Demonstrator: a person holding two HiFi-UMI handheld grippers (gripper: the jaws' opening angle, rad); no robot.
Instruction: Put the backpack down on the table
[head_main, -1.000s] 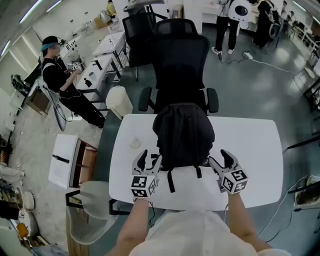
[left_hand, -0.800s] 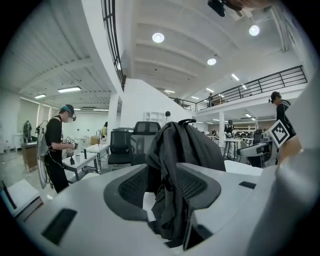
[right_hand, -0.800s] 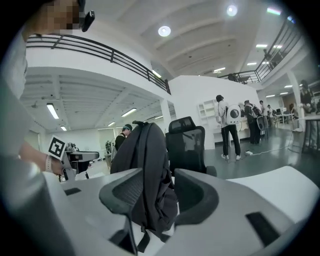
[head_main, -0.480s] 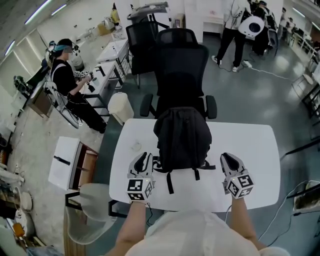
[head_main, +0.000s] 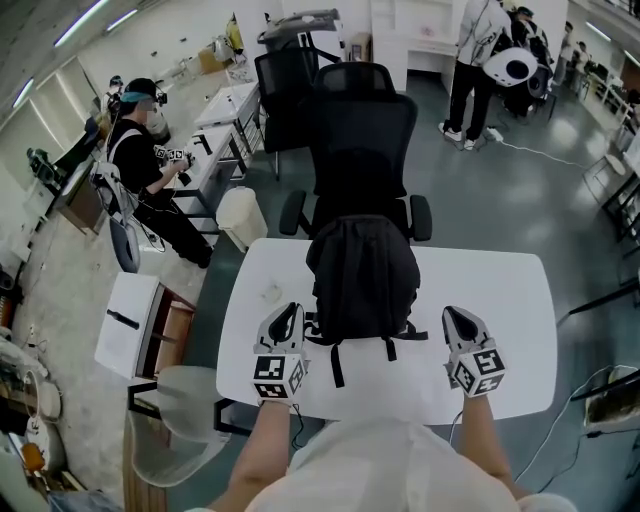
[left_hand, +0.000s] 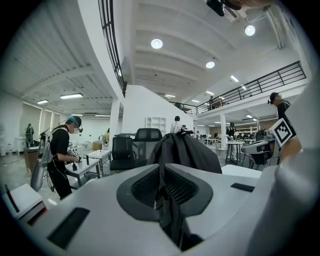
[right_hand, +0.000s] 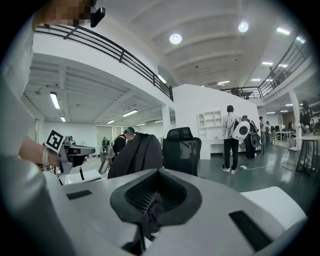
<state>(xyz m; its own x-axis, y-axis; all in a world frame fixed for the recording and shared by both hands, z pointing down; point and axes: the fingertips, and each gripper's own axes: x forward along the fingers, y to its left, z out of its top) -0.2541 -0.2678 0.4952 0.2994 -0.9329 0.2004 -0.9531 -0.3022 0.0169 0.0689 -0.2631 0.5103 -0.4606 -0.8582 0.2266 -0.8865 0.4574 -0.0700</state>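
The black backpack (head_main: 362, 275) stands on the white table (head_main: 500, 300), its back straps trailing toward me. My left gripper (head_main: 290, 312) hovers by its lower left corner, and my right gripper (head_main: 452, 315) is a little off its lower right. Both have just been closing and now stand shut, with nothing between the jaws. The left gripper view shows shut jaws (left_hand: 161, 172) with the backpack (left_hand: 187, 150) beyond. In the right gripper view the jaws (right_hand: 156, 187) are shut too, and the backpack (right_hand: 137, 155) rises to their left.
A black office chair (head_main: 360, 150) is pushed against the table's far edge. A white bin (head_main: 240, 205) and a seated person (head_main: 140, 150) at a desk are on the left. A low white cabinet (head_main: 130, 325) stands left of the table. People stand at the back right (head_main: 480, 50).
Both grippers, open beside the backpack's base a second ago, have shut and drawn back a little toward me. The backpack has stayed where it stands.
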